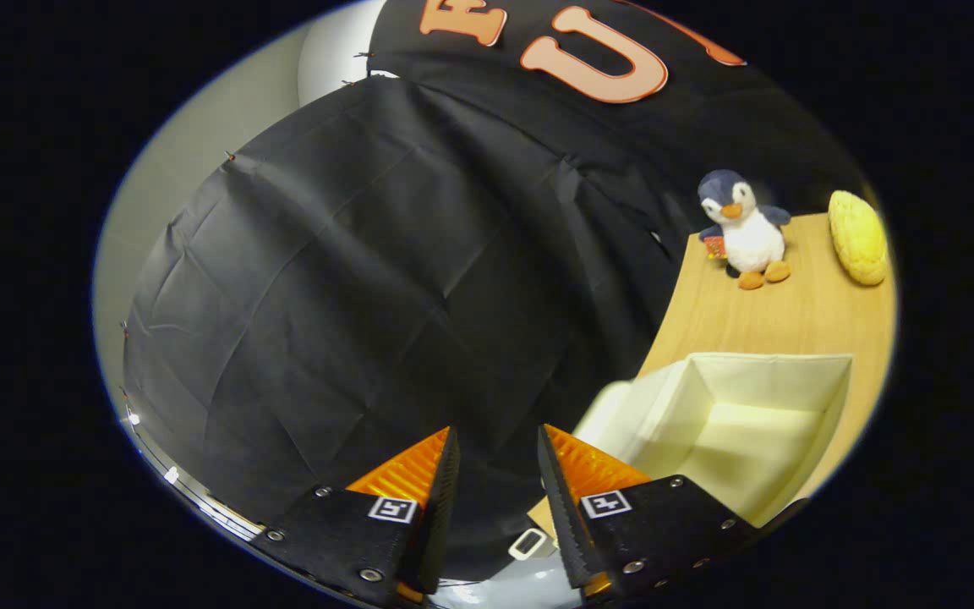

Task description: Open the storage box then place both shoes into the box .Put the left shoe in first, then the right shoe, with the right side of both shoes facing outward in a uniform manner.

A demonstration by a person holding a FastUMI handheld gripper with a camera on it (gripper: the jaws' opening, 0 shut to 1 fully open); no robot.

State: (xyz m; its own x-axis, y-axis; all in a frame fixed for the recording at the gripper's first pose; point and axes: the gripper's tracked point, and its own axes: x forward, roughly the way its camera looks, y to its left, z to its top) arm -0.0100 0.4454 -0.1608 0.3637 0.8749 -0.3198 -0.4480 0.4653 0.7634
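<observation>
**Box open and empty, no shoe yet in the grip**

Pointed mostly at the booth's black cloth wall [352,279], tilted well off level; gripper [497,474] with fingers apart, nothing between them, only dark cloth beyond the gap. Just past the right finger, a small white buckle-like tab [528,543], purpose unclear. Further right, the cream fabric storage box [757,381] on the wooden table [791,313], lid off or folded away, inside bare. Beyond the box, at the table's far edge, a plush penguin [745,228] and, beside it, a yellow bumpy thing like a corn cob toy [857,237].

Step in hand, judged: fetching the left shoe. Best done by swinging away from the wall to find the shoes, checking left from right before closing, gripping at the heel or collar so the right side can face outward once lowered in. Box's near corner cut off behind the right finger; table's front edge hidden too.
</observation>
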